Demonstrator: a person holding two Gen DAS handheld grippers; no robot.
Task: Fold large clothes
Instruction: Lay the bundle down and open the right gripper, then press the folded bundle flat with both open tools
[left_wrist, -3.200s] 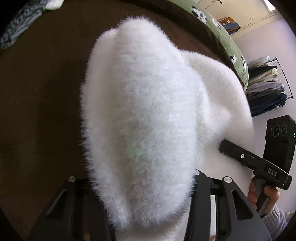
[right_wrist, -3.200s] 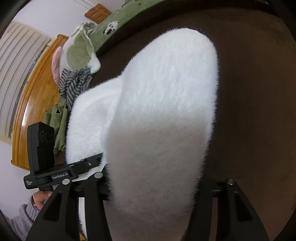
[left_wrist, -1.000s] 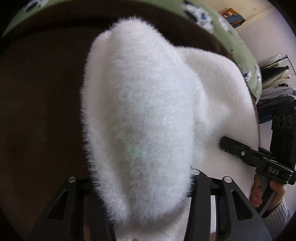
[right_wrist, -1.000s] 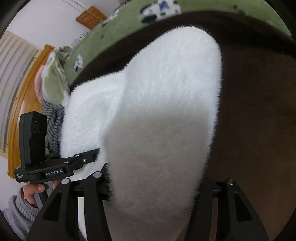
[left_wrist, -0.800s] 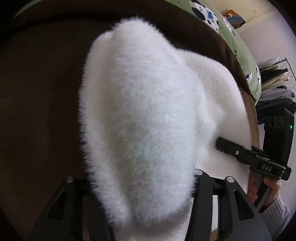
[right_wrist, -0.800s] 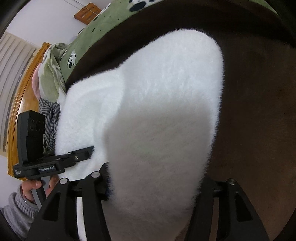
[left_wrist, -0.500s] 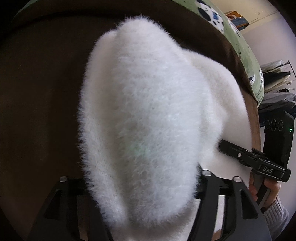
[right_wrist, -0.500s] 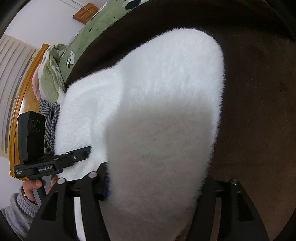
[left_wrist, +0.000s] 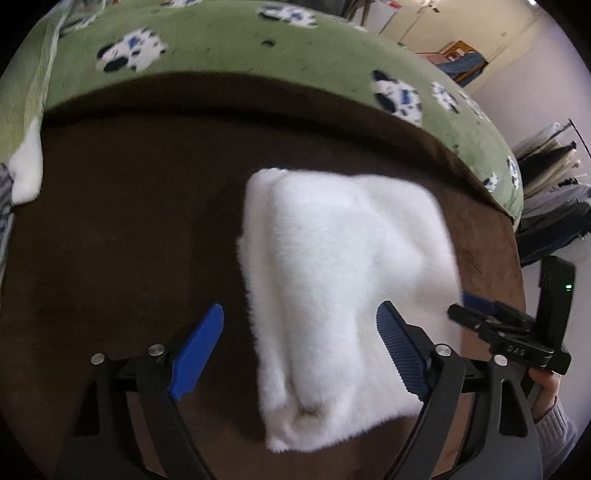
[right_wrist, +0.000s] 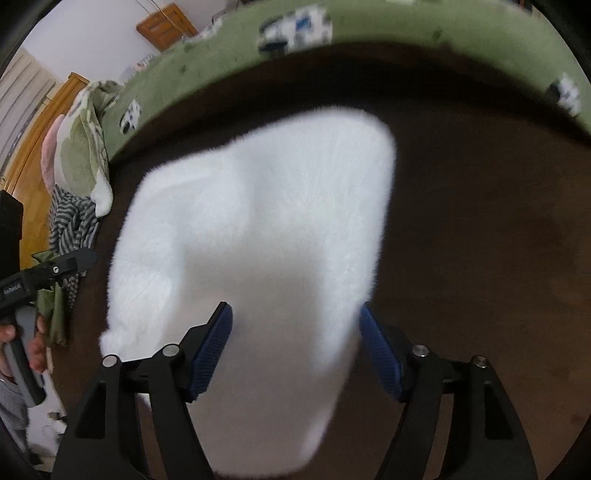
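Jaws just spread and released, the left gripper (left_wrist: 301, 347) and right gripper (right_wrist: 295, 350) hover over a folded white fluffy garment (left_wrist: 343, 295), its fold between the blue pads (left_wrist: 199, 345) but untouched. The garment lies on a brown blanket (left_wrist: 122, 229), near a green cow-print cover (left_wrist: 229, 48).

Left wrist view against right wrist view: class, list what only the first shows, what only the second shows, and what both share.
Only the left wrist view shows the clothes rack at far right and the right claw seen from the side. Only the right wrist view shows the striped garment and the wooden furniture at left. Both show the folded white fluffy garment lying on the brown blanket, the green cow-print bedding behind, and open blue-padded claws.
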